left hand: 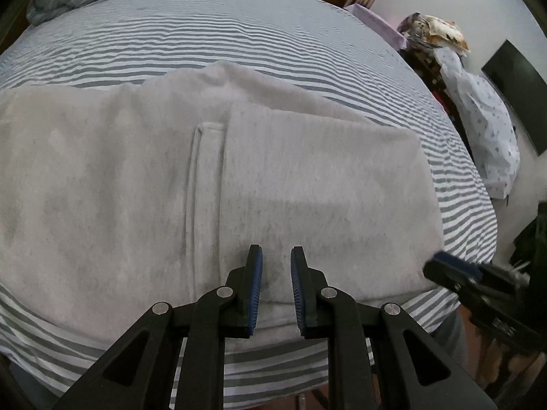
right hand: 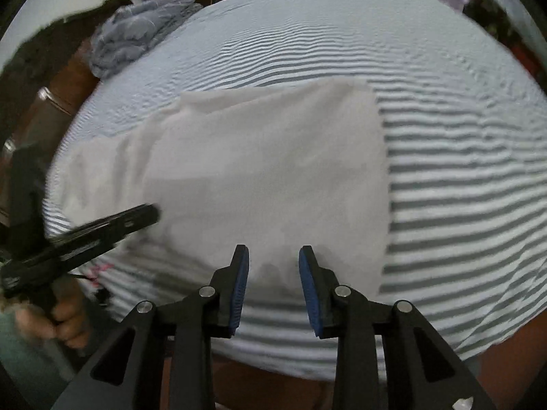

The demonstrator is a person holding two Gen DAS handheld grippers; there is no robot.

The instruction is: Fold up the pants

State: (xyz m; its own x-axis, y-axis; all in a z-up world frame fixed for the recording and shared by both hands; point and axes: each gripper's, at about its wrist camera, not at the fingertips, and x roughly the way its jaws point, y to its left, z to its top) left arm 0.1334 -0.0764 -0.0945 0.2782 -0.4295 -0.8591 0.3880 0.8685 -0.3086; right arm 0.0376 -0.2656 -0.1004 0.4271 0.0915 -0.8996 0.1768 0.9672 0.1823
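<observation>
Grey pants (left hand: 239,177), folded into a thick rectangle, are lying flat on the striped bed (left hand: 239,34), close to its near edge and toward the near right corner. A back pocket (left hand: 205,171) is facing up. Left tongs (left hand: 276,290) are hovering over the pants' near edge, jaws standing narrowly apart, nothing between the blue pads (left hand: 257,290). Right tongs (right hand: 273,290) are hanging above the near edge of the folded stack, jaws parted somewhat wider, gripping nothing. A crumpled blue blanket (right hand: 143,24) is sitting at the far left corner. A hand (right hand: 65,321) is holding the left tool's handle.
</observation>
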